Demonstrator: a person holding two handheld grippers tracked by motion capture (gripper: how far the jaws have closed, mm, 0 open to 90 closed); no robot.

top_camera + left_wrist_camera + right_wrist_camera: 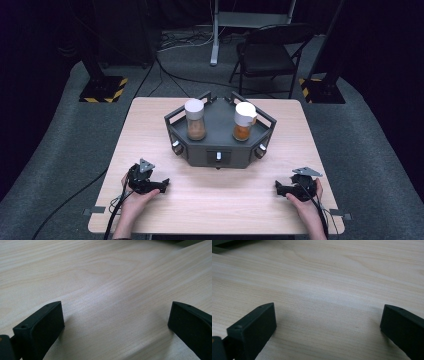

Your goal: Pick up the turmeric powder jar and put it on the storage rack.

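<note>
Nearest the camera in the high view, two forearms come in from the bottom edge, each hand wrapped around a black gripper resting low on the pale wooden table (150, 125). On the near left part of the tabletop the left gripper (162, 184) points inward toward the middle; in the left gripper view its jaws stand wide apart with bare wood grain between them. On the near right the right gripper (278, 187) also points inward, and the right gripper view shows its jaws equally wide over bare wood, holding nothing. Both grippers lie well apart from each other and from the things farther on. Beyond them, at the middle of the table, sits a dark grey angular tray (220, 150) with low rails and small knobs along its front wall. Inside it stand two upright clear jars, apart from one another: a left jar (195, 120) with a white lid, part filled with brownish granules, and a right jar (244, 121) with a white spouted cap, holding an orange powder.
</note>
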